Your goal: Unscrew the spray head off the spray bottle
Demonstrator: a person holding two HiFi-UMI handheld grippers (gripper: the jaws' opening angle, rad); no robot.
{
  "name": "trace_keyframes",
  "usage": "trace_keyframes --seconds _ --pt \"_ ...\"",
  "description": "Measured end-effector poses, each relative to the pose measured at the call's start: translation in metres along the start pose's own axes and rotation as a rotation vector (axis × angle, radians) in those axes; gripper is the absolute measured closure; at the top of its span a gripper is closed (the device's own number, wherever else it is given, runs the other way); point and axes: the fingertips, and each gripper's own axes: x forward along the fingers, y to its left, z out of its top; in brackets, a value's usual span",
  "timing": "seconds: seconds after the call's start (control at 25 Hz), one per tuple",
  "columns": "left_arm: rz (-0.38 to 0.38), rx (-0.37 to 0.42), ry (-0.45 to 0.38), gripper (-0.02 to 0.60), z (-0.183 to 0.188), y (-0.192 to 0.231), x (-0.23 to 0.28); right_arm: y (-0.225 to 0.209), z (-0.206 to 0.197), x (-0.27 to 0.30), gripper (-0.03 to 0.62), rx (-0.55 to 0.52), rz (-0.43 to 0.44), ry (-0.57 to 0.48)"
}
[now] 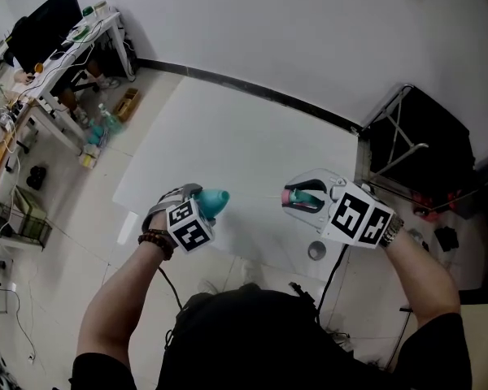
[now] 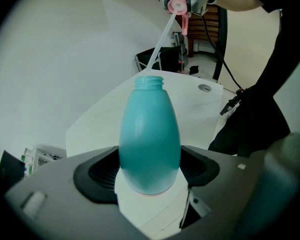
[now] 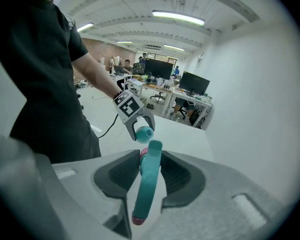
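Observation:
My left gripper [image 1: 205, 205] is shut on a teal spray bottle [image 1: 215, 201], its pads clamping the round lower body [image 2: 150, 134]. The threaded neck [image 2: 149, 82] is bare and points at the other hand. My right gripper [image 1: 304, 197] is shut on the teal and pink spray head [image 1: 302, 197], held crosswise between the pads [image 3: 148, 181]. That head [image 2: 178, 2] is off the neck and some way from it. A thin clear dip tube [image 2: 160, 40] runs from the head down to the bottle's mouth. The right gripper view shows the bottle [image 3: 144, 132] beyond the head.
Both grippers hang over the near edge of a white table [image 1: 228, 128]. A small grey round piece [image 1: 316, 251] lies on the table's near right corner. A black metal-framed stand [image 1: 415, 136] is to the right. Desks with monitors [image 1: 57, 39] line the far left.

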Motion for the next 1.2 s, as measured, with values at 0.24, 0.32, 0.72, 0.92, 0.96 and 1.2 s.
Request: trace_keyframes --seconds 0.24,0.32,0.72,0.92,0.96,1.2 --pt "0.018 -0.096 -0.060 0.183 0.005 0.009 0.009 -0.012 -0.023 -0.001 0.473 0.178 -0.044 -0.066" --pt "0.023 -0.139 -0.098 0.183 0.010 0.011 0.013 -0.017 -0.033 0.005 0.473 0.262 -0.068 -0.096" --pt "0.039 -0.322 -0.252 0.183 0.043 0.013 0.048 -0.048 -0.100 0.060 0.473 0.811 -0.196 -0.307" --pt "0.051 -0.369 -0.294 0.181 0.060 0.010 0.066 -0.050 -0.139 0.087 0.473 1.047 -0.183 -0.371" --pt "0.052 -0.377 -0.302 0.181 0.062 0.011 0.069 -0.052 -0.145 0.092 0.473 1.081 -0.183 -0.383" --pt "0.058 -0.403 -0.346 0.181 0.076 0.014 0.085 -0.049 -0.160 0.129 0.473 1.190 -0.144 -0.397"
